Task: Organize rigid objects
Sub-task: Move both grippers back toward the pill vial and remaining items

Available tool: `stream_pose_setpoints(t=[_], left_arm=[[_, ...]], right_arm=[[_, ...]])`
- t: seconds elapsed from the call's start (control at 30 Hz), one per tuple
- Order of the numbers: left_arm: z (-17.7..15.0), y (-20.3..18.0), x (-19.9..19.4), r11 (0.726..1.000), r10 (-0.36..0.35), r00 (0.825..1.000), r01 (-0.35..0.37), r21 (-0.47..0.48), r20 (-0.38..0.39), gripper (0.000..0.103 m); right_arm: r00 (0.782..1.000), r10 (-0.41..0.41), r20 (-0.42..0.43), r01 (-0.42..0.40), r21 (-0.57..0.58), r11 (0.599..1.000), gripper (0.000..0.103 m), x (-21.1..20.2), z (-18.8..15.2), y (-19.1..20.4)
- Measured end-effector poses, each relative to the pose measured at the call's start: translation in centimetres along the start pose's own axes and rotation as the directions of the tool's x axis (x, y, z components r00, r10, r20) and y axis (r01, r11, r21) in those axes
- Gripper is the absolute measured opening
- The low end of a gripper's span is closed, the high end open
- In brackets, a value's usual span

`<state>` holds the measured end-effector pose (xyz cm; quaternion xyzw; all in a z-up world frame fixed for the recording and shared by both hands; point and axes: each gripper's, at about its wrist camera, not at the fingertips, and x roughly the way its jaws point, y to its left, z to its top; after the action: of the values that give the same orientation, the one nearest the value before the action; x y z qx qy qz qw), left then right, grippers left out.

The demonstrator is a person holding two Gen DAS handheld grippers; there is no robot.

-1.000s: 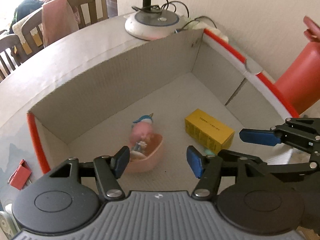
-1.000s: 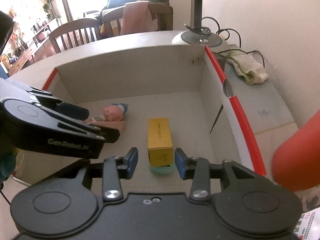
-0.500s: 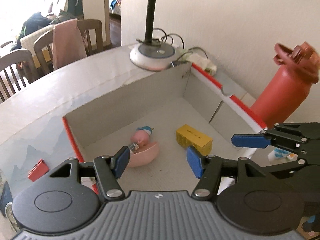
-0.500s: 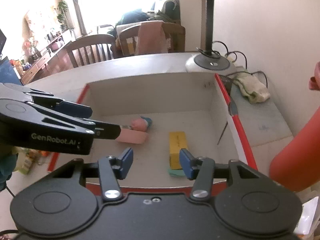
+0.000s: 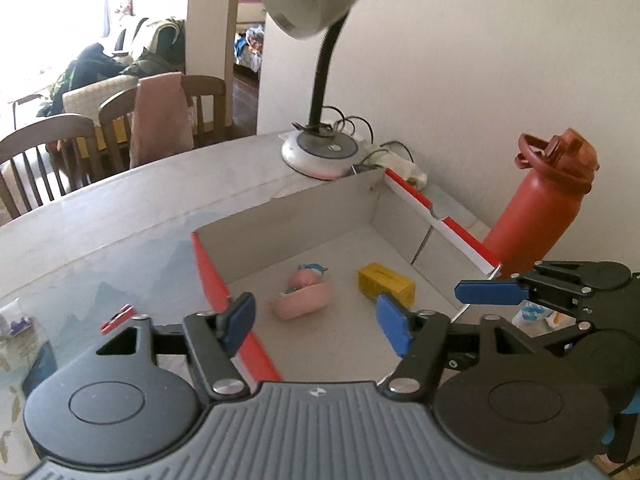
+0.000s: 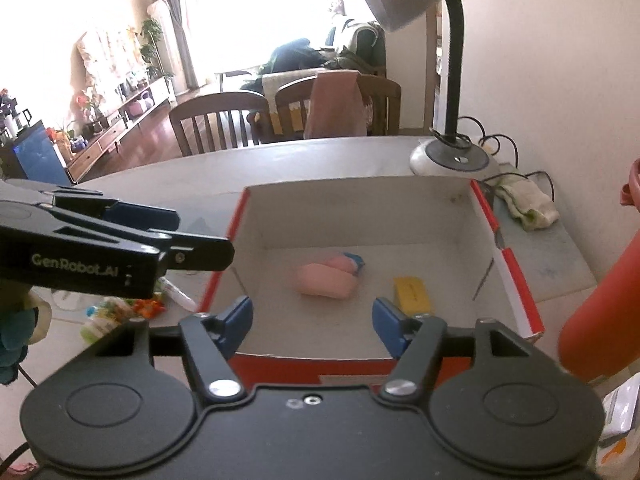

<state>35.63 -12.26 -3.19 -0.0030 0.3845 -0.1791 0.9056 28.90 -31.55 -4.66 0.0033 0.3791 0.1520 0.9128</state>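
Note:
An open cardboard box with red rims [image 5: 208, 272] [image 6: 516, 280] stands on the table. Inside it lie a pink toy figure in a pink boat-shaped dish [image 5: 304, 296] [image 6: 326, 278] and a small yellow box [image 5: 386, 282] [image 6: 412, 294]. My left gripper [image 5: 316, 322] hovers above the box's near left corner, jaws opening, with nothing between them. My right gripper [image 6: 314, 322] hangs above the near rim, jaws also opening and empty. In the left wrist view the right gripper's blue fingertip [image 5: 488, 292] shows at the right. The left gripper [image 6: 160, 232] crosses the right wrist view at the left.
A tall red bottle [image 5: 536, 208] [image 6: 600, 312] stands just right of the box. A desk lamp's base [image 5: 320, 152] [image 6: 454, 158] with cables and a crumpled cloth [image 6: 528, 204] sit behind it. A small red clip [image 5: 117, 317] and colourful packets [image 6: 120, 308] lie left of the box. Chairs [image 5: 44, 148] line the far edge.
Both grippers have risen and drawn back out of the box, which now looks smaller and farther. Both pairs of jaws stand wider, the right one clearly so. The toy and yellow box stay put.

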Motion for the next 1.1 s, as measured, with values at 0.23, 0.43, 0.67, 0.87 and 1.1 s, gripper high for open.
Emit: stream_pose_setpoints(t=[0.23, 0.43, 0.67, 0.87, 1.1], left_arm=[[-2.2, 3.2, -3.5, 1.000, 0.016, 0.999, -0.016, -0.025, 0.031, 0.072], [-3.9, 6.7, -6.5, 0.998, 0.040, 0.998, -0.037, -0.048, 0.056, 0.080], [-5.7, 11.5, -9.5, 0.995, 0.064, 0.994, -0.057, -0.082, 0.086, 0.084], [-6.8, 15.6, -11.0, 0.991, 0.093, 0.990, -0.081, -0.110, 0.102, 0.091], [-7.5, 20.1, -11.4, 0.984, 0.124, 0.984, -0.105, -0.142, 0.128, 0.103]], right_arm=[[0.999, 0.025, 0.048, -0.026, 0.008, 1.000, 0.087, -1.2, -0.2, 3.8], [0.996, 0.047, 0.072, -0.048, 0.012, 0.999, 0.094, -0.8, -0.3, 7.6], [0.995, 0.075, 0.070, -0.077, 0.023, 0.997, 0.097, 0.8, -0.3, 11.4], [0.995, 0.085, 0.043, -0.086, 0.028, 0.996, 0.097, 2.2, -0.7, 14.4], [0.996, 0.084, -0.003, -0.084, 0.017, 0.996, 0.096, 3.9, -1.5, 18.0]])
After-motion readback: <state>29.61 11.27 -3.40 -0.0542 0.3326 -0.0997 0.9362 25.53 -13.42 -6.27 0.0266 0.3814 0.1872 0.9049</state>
